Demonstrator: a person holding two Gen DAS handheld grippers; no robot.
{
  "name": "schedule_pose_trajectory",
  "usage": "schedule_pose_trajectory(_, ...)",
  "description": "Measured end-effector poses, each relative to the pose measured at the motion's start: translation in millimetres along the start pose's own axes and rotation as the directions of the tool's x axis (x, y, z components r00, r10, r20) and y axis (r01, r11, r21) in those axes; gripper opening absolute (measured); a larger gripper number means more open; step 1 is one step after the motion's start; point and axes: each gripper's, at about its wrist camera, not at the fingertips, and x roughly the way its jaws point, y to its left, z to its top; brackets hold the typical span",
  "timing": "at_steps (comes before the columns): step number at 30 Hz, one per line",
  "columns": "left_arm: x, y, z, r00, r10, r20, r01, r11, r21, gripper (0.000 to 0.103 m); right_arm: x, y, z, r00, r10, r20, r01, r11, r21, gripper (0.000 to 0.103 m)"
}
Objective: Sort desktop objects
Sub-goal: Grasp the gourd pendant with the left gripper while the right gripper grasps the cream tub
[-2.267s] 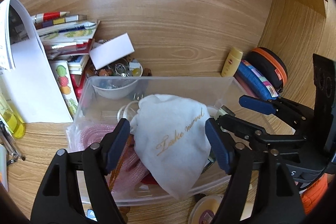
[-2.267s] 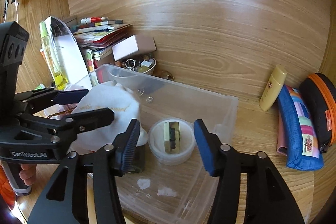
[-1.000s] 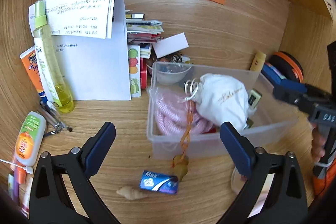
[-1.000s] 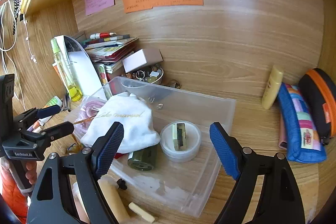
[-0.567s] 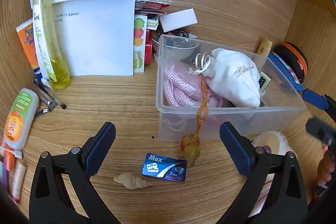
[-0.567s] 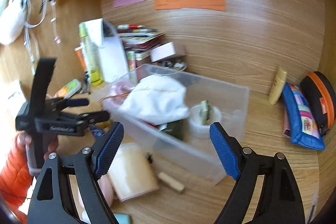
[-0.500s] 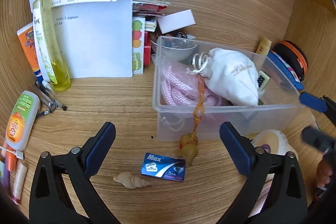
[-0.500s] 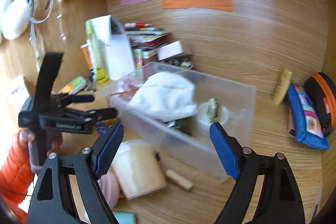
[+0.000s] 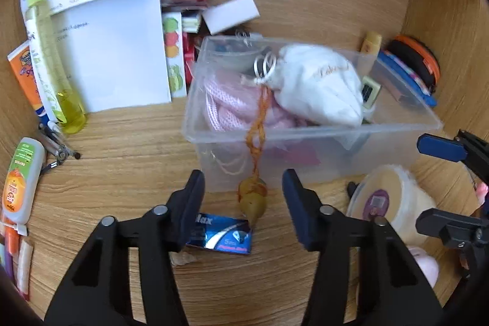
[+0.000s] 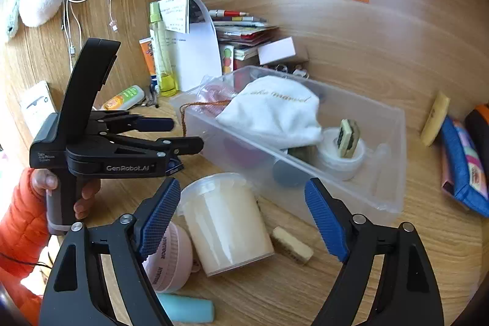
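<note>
The wooden surface [image 9: 128, 142] is half sorted: my clear bin [image 9: 305, 139] holds a white pouch [image 9: 318, 87] and pink cord, while the blue box [image 9: 220, 236], cream tub [image 10: 226, 222] and eraser [image 10: 292, 245] lie outside. My left claw [image 9: 243, 200] is closing around the dangling gourd charm [image 9: 252, 199], which points down. My right claw [image 10: 241, 216] gapes, empty, over the tub lying lid-first toward the bin.

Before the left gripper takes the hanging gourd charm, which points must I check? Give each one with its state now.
1. Gourd charm between left gripper jaws: ok; jaws closing, nothing pressed yet.
2. Orange cord free of clear bin: not ok, draped over its rim.
3. Blue box clear of fingers: cannot tell.
4. Right gripper out of the way: ok, open over cream tub.
</note>
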Motion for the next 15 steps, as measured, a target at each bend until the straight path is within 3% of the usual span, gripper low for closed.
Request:
schedule_pose_trajectory(3, 1.1, 1.6, -0.2, 1.0, -0.012, -0.005, 0.012, 1.0, -0.01, 0.051, 5.0, -0.7, -1.5, 0.999, 0.022, -0.032, -0.022, 1.0, 0.003, 0.069)
schedule_pose_trajectory(7, 2.5, 0.6, -1.9, 1.0, -0.018, -0.019, 0.018, 1.0, -0.008, 0.05, 10.7, 3.7, -3.8, 0.997, 0.044, -0.061, -0.045, 0.999, -0.016, 0.068)
schedule_pose_trajectory(10, 5.7, -1.6, -4.6, 0.997, -0.061, -0.05, 0.061, 0.998, -0.005, 0.03, 13.2, 4.8, -6.1, 0.996, 0.047, -0.076, -0.049, 0.999, -0.024, 0.068)
schedule_pose_trajectory(15, 7.1, -4.1, -5.7, 0.993, -0.099, -0.064, 0.099, 0.995, -0.004, 0.028, 17.4, 2.8, -7.1, 0.992, 0.069, -0.104, -0.07, 0.998, -0.002, 0.068)
